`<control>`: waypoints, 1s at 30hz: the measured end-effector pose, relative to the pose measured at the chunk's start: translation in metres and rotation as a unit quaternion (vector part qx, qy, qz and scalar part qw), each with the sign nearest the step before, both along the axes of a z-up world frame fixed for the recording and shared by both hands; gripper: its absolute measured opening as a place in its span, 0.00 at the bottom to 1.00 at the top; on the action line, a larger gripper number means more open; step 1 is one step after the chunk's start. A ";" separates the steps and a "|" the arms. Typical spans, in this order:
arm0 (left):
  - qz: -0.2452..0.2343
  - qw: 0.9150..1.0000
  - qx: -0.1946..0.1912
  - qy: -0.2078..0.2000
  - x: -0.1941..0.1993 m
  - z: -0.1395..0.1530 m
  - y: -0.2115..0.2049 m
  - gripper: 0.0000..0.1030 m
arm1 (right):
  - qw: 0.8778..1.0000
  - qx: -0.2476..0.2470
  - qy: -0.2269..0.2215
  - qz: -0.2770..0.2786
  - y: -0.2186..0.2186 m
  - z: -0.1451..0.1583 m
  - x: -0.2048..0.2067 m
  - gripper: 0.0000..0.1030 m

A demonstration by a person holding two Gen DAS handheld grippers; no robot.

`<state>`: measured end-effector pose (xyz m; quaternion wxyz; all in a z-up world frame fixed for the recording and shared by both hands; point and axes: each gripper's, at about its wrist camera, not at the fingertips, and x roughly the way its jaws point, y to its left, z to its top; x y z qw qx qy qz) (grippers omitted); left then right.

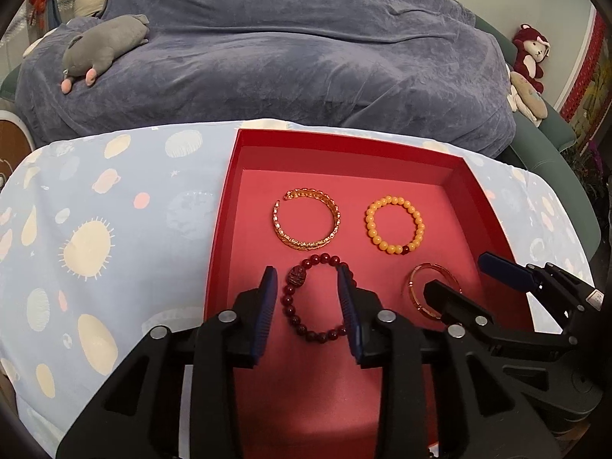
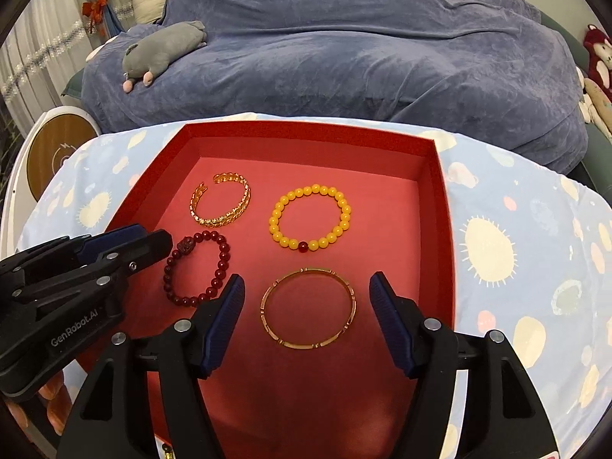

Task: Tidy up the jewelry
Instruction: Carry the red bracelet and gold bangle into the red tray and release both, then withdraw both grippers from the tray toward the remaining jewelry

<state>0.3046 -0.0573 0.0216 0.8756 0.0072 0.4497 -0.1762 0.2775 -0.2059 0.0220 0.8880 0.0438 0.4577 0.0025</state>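
Observation:
A red tray (image 1: pixel 344 153) (image 2: pixel 306 134) holds several bracelets. A gold open cuff (image 1: pixel 307 218) (image 2: pixel 222 204) and a yellow bead bracelet (image 1: pixel 395 225) (image 2: pixel 310 217) lie at the back. A dark red bead bracelet (image 1: pixel 317 298) (image 2: pixel 197 267) lies front left, a thin gold bangle (image 1: pixel 432 288) (image 2: pixel 308 308) front right. My left gripper (image 1: pixel 308 279) is open over the dark red bracelet, one finger over its right side. My right gripper (image 2: pixel 306 287) is open and straddles the thin bangle, holding nothing. Each gripper shows in the other's view.
The tray sits on a light blue patterned cloth (image 1: pixel 95 229) (image 2: pixel 516 248). Behind it is a bed with a blue blanket (image 1: pixel 287 46) and a grey plush toy (image 1: pixel 103 46) (image 2: pixel 160 53). A red plush toy (image 1: pixel 529 53) sits far right. A round wooden-topped device (image 2: pixel 57 153) stands left.

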 end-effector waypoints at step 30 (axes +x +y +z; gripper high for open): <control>0.001 1.000 0.012 0.003 -0.182 0.024 0.045 0.39 | 1.000 -0.002 0.002 -0.024 0.016 0.032 -0.201 0.66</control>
